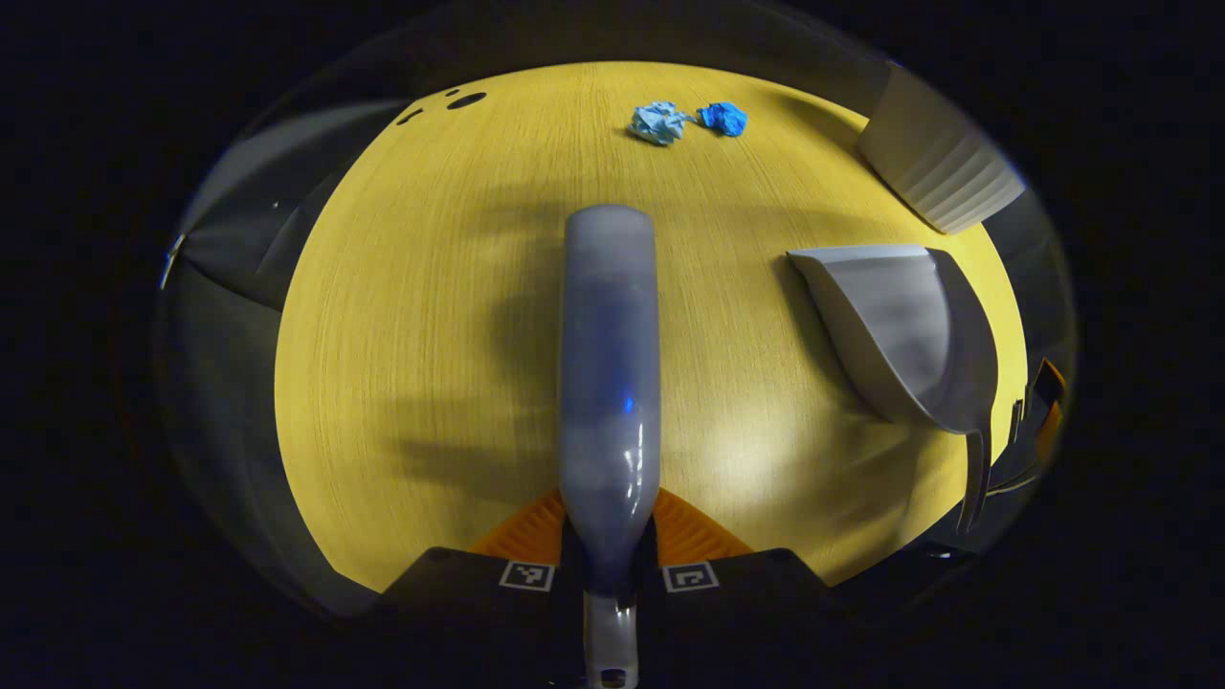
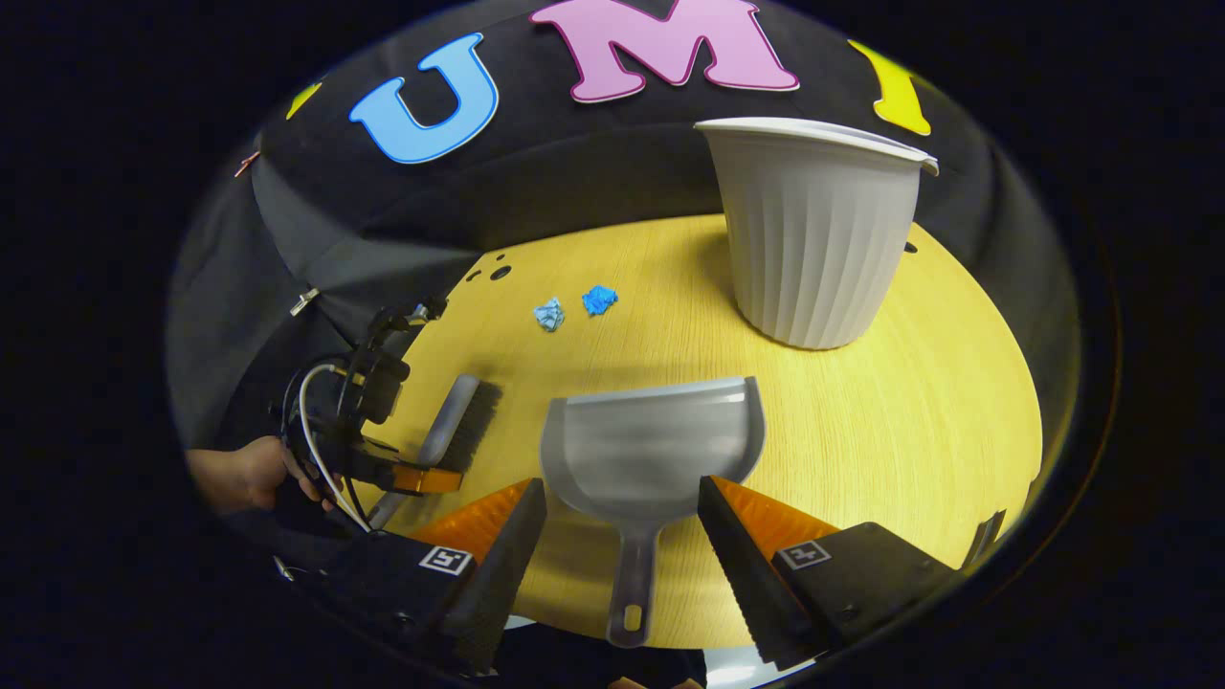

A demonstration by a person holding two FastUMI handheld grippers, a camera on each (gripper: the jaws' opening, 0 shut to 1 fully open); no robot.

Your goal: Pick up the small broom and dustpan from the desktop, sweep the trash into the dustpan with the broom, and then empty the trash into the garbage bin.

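Left hand-held gripper clamping 1 broom, 1 dustpan, 2 paper scraps

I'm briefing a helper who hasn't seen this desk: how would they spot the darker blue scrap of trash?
Start at the white ribbed garbage bin at the back of the yellow desktop. To its left, beyond the grey dustpan, lie two crumpled scraps side by side. The darker blue scrap is the one nearer the bin; its neighbour, the pale blue scrap, is lighter.
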